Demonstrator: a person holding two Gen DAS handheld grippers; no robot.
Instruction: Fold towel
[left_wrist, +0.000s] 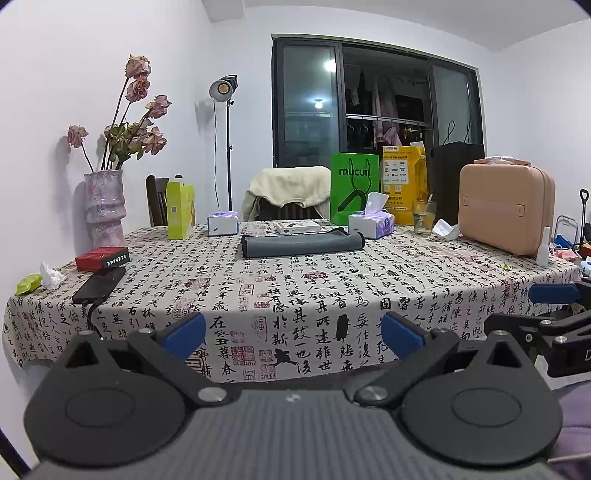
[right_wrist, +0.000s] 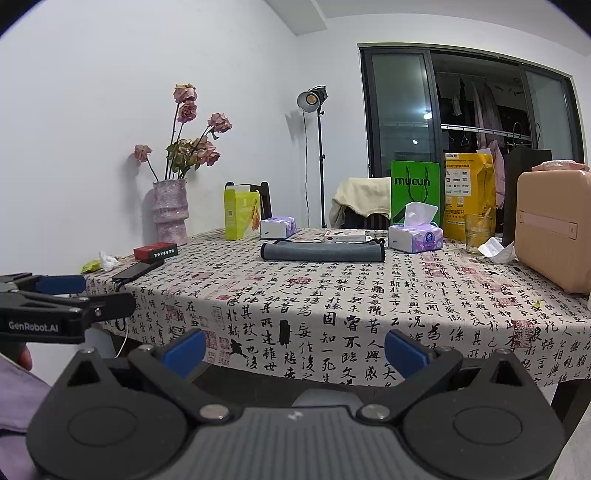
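Note:
A dark grey towel (left_wrist: 301, 243) lies folded into a long flat strip on the far half of the table; it also shows in the right wrist view (right_wrist: 322, 251). My left gripper (left_wrist: 291, 334) is open and empty, held in front of the table's near edge, well short of the towel. My right gripper (right_wrist: 294, 350) is also open and empty, off the near edge. The right gripper shows at the right edge of the left wrist view (left_wrist: 554, 295), and the left gripper at the left edge of the right wrist view (right_wrist: 61, 286).
The table (left_wrist: 295, 295) has a calligraphy-print cloth. On it: a vase of dried roses (left_wrist: 104, 201), a red box (left_wrist: 102, 257), a black phone (left_wrist: 99, 284), tissue packs (left_wrist: 370, 222), a white box (left_wrist: 297, 226), a glass (left_wrist: 423, 217), bags (left_wrist: 354, 186), a pink case (left_wrist: 506, 208). A chair (left_wrist: 288, 195) stands behind.

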